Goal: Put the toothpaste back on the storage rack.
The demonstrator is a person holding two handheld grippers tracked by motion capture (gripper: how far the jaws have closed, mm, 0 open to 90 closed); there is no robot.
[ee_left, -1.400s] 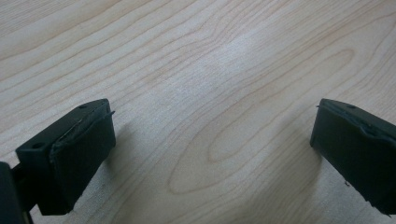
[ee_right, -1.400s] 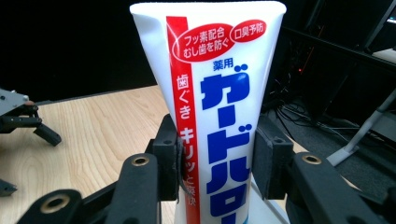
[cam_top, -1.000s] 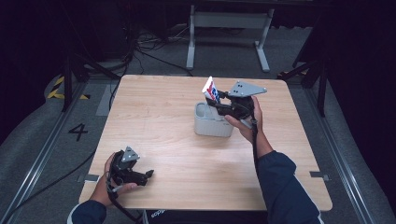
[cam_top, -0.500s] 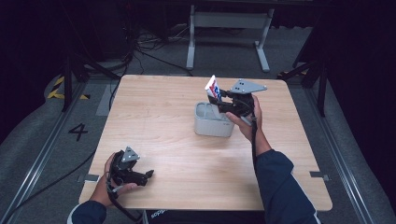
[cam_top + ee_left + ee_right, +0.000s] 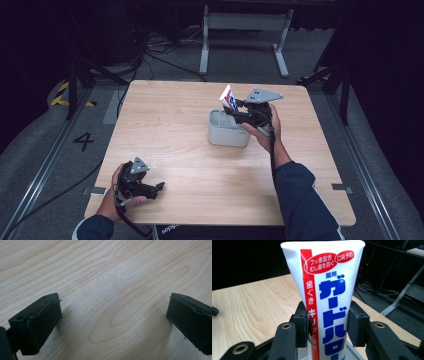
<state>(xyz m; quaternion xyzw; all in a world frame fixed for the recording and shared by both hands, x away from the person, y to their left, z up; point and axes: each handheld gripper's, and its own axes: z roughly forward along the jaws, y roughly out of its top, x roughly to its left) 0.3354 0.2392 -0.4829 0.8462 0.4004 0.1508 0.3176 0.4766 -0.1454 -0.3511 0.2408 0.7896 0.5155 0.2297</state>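
Your right gripper (image 5: 234,106) has its fingers (image 5: 358,326) clenched on the toothpaste tube (image 5: 328,300), one pad on each flat side of it, about midway along what the right gripper view shows. The tube stands nearly upright, its crimped flat end up and its long axis running down toward the grey holder (image 5: 228,131). That is the relation your next move turns on: the tube sits directly above the holder's opening, so the path is straight along the tube's own axis. In the high view the tube (image 5: 228,97) leans a little toward the desk's left side. Whether its lower end already rests inside the holder is hard to tell from here, since the gripper covers that part; it probably does.

Your left gripper (image 5: 150,187) lies low at the near left corner of the desk (image 5: 170,125), well apart from the holder, its fingers (image 5: 40,322) spread wide with nothing between them but bare wood. The right hand is clearly the one to finish this.

The desk is pale wood grain, flat and uncluttered. Around it the room is dark, with cables and a metal stand on the floor beyond the far edge.
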